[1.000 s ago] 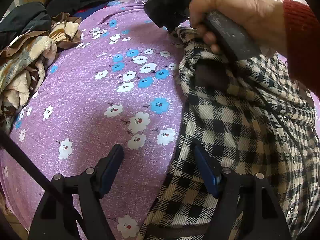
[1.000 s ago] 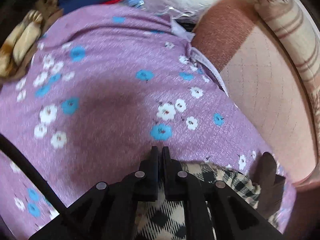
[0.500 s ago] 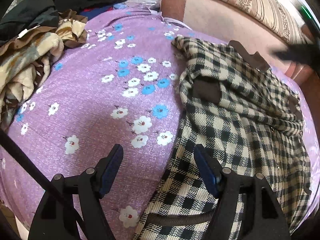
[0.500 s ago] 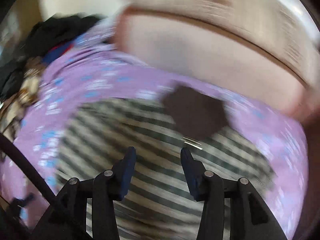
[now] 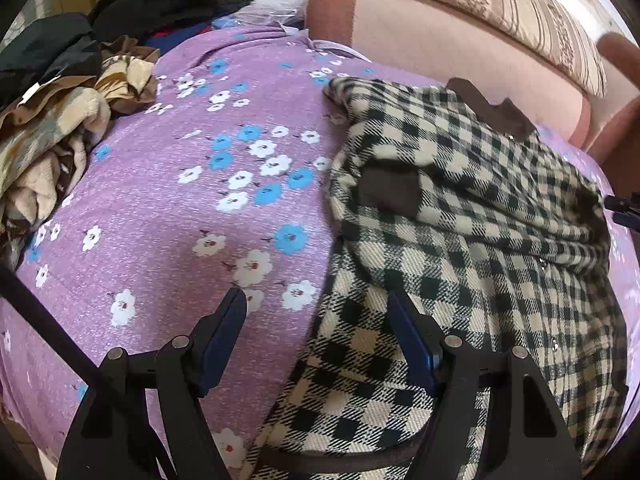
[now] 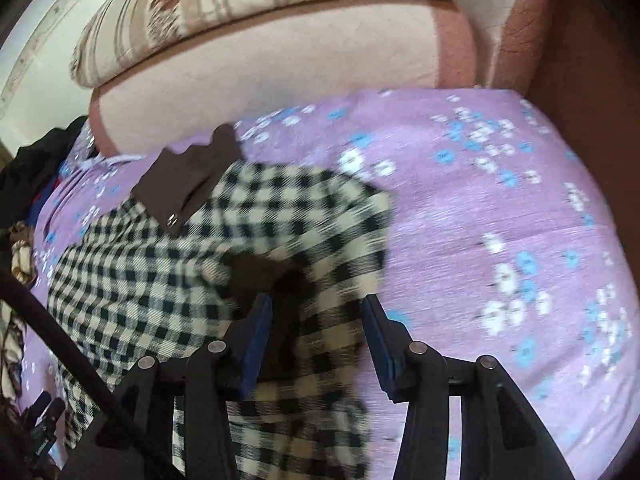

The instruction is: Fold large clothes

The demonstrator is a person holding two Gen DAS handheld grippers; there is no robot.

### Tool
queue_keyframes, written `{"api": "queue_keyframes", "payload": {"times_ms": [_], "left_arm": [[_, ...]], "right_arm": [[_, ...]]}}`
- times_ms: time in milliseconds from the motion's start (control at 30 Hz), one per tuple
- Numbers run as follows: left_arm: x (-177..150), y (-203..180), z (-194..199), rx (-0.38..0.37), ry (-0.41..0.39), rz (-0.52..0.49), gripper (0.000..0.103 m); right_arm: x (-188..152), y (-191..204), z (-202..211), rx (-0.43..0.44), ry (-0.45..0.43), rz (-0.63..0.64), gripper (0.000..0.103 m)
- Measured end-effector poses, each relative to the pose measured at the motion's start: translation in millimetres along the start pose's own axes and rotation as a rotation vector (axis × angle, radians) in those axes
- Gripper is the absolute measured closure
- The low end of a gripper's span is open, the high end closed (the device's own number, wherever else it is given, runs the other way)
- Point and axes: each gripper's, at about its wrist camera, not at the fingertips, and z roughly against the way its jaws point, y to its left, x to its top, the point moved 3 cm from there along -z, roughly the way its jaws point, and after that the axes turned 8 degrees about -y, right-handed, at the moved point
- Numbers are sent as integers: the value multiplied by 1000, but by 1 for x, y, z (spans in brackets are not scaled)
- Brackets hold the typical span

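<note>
A black-and-cream checked garment [image 5: 460, 248] with a brown collar and brown patches lies spread on a purple flowered bed cover [image 5: 192, 208]. My left gripper [image 5: 316, 336] is open and empty, straddling the garment's left edge near its lower part. In the right wrist view the same garment [image 6: 152, 264] lies left of centre, collar [image 6: 192, 176] at the far end. My right gripper [image 6: 316, 332] is open and empty, just above the garment's right side where a sleeve folds over. A bit of the right gripper shows at the left wrist view's right edge [image 5: 624, 210].
A heap of brown, cream and black clothes [image 5: 60, 120] sits at the far left of the bed. A pink headboard cushion [image 6: 260, 76] with a striped pillow [image 6: 240, 8] runs along the far edge. A brown bed frame [image 6: 580, 60] rises at the right.
My right gripper let go of the garment's far corner, opened, and swung from the far left side over to the garment's right side. My left gripper stayed open in place.
</note>
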Motion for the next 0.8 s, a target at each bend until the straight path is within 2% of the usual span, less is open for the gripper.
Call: {"api": "queue_keyframes", "payload": {"times_ms": [133,167,200,367,467,533,600,667,800], "left_arm": [[0,0,-3,4,4,-11,32],[0,1,-2,5,3,-6,32],[1,2,-2,7,-1,1,32],[6,12,-3,11,3,31,32],[7,16,-3,14,6,36,32],[8,17,-2,15,1,38,32],[9,18,-1,13,-3,41,31],[10,19,0,11,-8,46,31],[14,21,-1,23,-11,61,31]], "right_arm": [[-16,17,-26,5,54,46,54],[-19,22,-28,19,64,64,84],[-22,25,-30,17,73,75,95],[-27,14,-39,-177,77,137,98],[-25,13,-35,-261,72,168,98],[-21,16,-21,-303,29,201,95],[-20,22,3,-259,-36,193,95],[-20,34,20,-167,-67,156,94],[-21,70,23,120,-31,19,94]]}}
